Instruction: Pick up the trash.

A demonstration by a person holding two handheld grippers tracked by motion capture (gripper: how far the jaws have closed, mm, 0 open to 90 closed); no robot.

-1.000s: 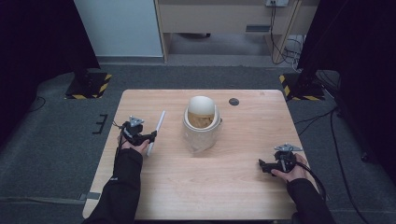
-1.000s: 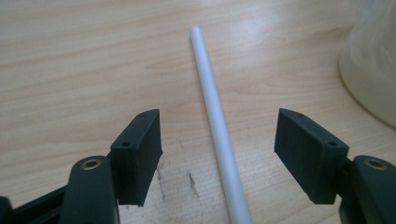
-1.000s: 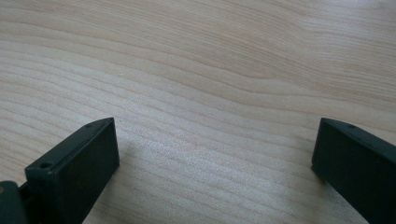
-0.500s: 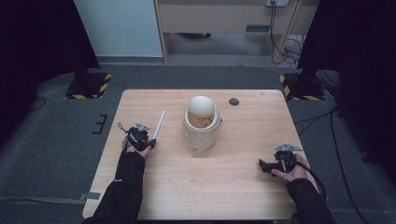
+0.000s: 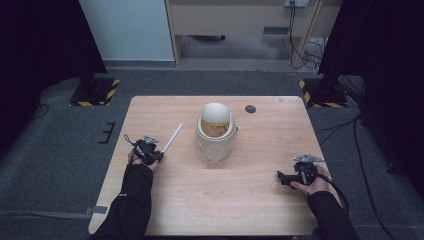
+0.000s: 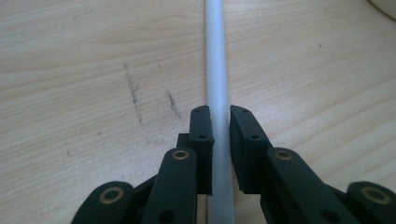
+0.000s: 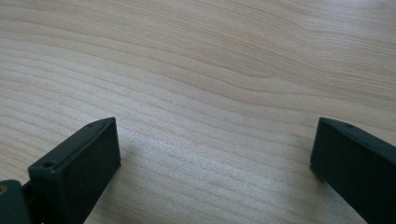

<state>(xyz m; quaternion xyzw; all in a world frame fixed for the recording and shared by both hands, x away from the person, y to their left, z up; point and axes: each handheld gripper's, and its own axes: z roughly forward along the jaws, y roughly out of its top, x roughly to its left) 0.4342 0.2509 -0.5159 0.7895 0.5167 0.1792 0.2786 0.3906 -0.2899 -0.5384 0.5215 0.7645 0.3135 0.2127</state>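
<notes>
Left tool (image 6: 220, 122) clamped on white rod (image 6: 216, 60), bare table (image 5: 240, 200) between it and wide-apart right tool (image 7: 212, 154).

The worktop (image 6: 93, 56) is pale wood, matt, with fine grain. The white tube (image 6: 216, 70) looks smooth, matt plastic. The fingers (image 6: 201, 140) are matt black plastic.

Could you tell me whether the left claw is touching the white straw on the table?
Touching. In the left gripper view, the left claw has just closed on the white straw, both black pads pressing against its sides with no gap.
</notes>
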